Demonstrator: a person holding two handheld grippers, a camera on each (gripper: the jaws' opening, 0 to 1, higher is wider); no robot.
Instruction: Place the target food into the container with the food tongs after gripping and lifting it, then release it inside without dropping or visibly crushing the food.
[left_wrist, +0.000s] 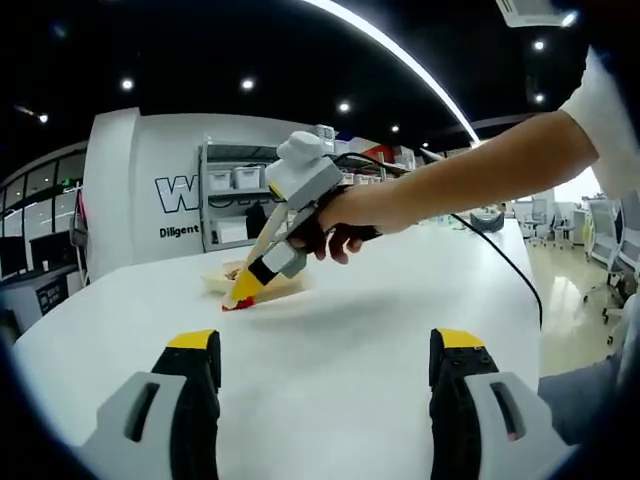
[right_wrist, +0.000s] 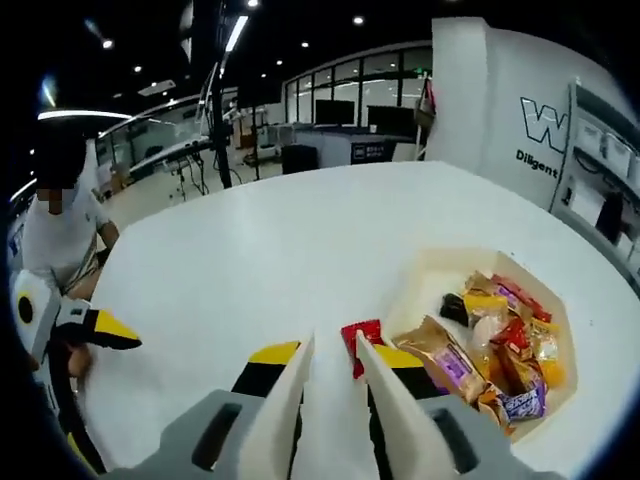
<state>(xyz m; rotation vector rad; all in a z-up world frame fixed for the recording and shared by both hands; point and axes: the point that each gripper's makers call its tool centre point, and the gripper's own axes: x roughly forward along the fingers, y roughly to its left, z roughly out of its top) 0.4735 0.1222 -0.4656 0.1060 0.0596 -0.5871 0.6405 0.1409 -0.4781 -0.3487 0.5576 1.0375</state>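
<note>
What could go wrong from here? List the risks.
1. The tongs reach only the near edge of the small red wrapped snack on the white table; a shallow pinch might slip when lifted.
2. The cream tray already holds packed wrappers, so release space looks tight.

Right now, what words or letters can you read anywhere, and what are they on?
"W": big letter on the white wall, rest cut off.
"Diligent": smaller line under it on that wall, rest cut off.
Snack packets in the tray: print too blurred to read.
</note>
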